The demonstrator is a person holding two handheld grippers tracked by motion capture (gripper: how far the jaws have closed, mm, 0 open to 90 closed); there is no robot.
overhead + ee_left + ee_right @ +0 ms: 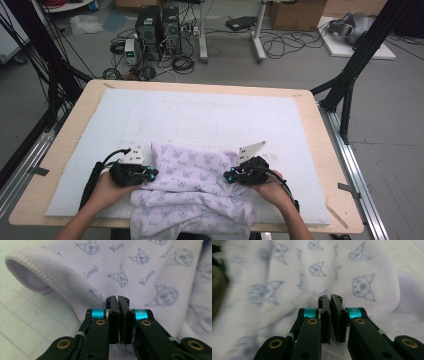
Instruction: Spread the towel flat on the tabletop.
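- The left tongs [150, 173] have their jaws pressed together, with no cloth caught between them; the lilac cat-print towel [192, 192] lies just ahead of their tips, its stitched hem [37, 275] curling off to one side.
- The right tongs [229, 176] are likewise closed on nothing, tips against the towel's opposite edge.
- The towel sits rumpled between both tongs on the white mat [210, 117] over the worktop [65, 140].

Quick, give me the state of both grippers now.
Left gripper: jaws shut, against the lilac printed cloth; a pinch of cloth between them cannot be told.
Right gripper: jaws shut, against the same cloth; a grip cannot be told.
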